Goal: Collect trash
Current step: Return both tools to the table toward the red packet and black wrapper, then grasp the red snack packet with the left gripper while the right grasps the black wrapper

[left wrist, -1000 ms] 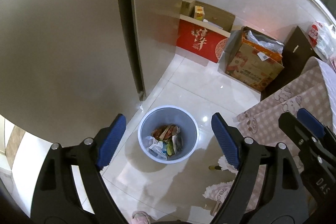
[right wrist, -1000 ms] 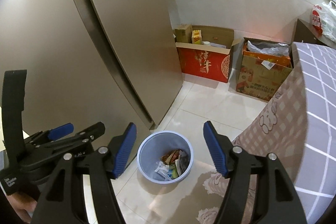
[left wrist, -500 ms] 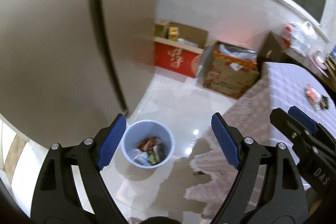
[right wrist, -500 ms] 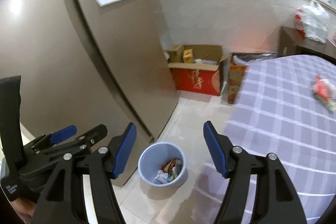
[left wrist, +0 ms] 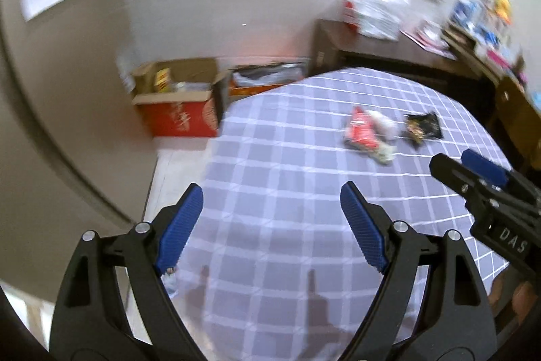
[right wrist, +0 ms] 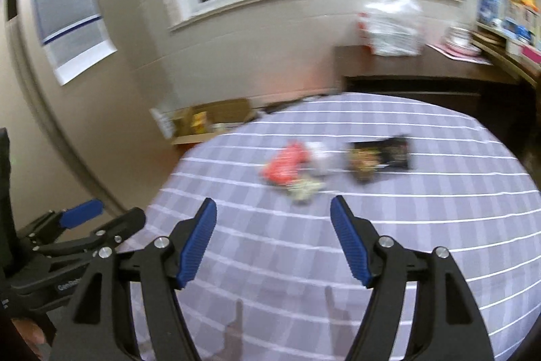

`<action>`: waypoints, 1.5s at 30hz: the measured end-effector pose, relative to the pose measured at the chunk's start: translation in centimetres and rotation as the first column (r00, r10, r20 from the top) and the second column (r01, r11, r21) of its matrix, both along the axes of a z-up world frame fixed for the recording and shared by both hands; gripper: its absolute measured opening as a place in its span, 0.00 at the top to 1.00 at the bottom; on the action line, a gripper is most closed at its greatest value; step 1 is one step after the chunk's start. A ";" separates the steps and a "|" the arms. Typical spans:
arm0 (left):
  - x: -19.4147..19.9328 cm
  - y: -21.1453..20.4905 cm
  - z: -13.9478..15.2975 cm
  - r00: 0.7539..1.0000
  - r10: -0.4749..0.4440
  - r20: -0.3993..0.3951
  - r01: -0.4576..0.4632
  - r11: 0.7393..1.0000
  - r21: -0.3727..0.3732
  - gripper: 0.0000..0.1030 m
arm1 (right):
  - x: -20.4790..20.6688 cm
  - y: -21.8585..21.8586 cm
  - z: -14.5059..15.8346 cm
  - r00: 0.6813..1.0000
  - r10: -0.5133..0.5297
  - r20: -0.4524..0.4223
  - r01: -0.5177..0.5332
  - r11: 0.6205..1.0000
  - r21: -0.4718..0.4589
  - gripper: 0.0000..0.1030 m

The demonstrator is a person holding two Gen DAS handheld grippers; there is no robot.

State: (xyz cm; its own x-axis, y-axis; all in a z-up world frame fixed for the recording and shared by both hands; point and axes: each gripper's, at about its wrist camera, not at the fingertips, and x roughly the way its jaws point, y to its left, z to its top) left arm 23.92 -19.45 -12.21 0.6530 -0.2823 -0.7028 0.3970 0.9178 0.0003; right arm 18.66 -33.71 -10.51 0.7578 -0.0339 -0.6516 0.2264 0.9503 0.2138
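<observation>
1. The left gripper hangs over the near part of the counter, which wears a purple checked cloth; its jaws stand wide apart with nothing between them.
2. The right gripper is also above the counter, jaws apart and empty; they have just been opening a little further.
3. The trash lies on the cloth ahead of both grippers: a red wrapper, a white crumpled piece touching it, a pale scrap just in front, and a black snack packet to the right.
4. Beyond the counter's far left edge, open cardboard boxes stand on the floor against the wall.
5. A white plastic bag sits on a dark sideboard under the window.
</observation>
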 end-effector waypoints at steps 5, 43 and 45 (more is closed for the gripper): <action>1.9 -6.4 -0.6 0.993 -0.114 0.019 0.112 0.992 0.063 0.21 | 0.0 -5.7 -1.0 0.996 -0.081 -0.036 0.081 0.997 0.008 0.33; 6.9 -7.3 -2.8 0.973 -0.204 -0.111 0.202 0.979 -0.029 0.79 | 6.7 -8.3 -4.4 0.992 -0.018 -0.124 0.007 0.996 -0.087 0.80; 6.3 -6.1 -2.3 0.976 -0.193 -0.102 0.190 0.981 -0.036 0.79 | 5.8 -7.5 -3.7 0.994 -0.009 -0.110 0.000 0.997 -0.082 0.80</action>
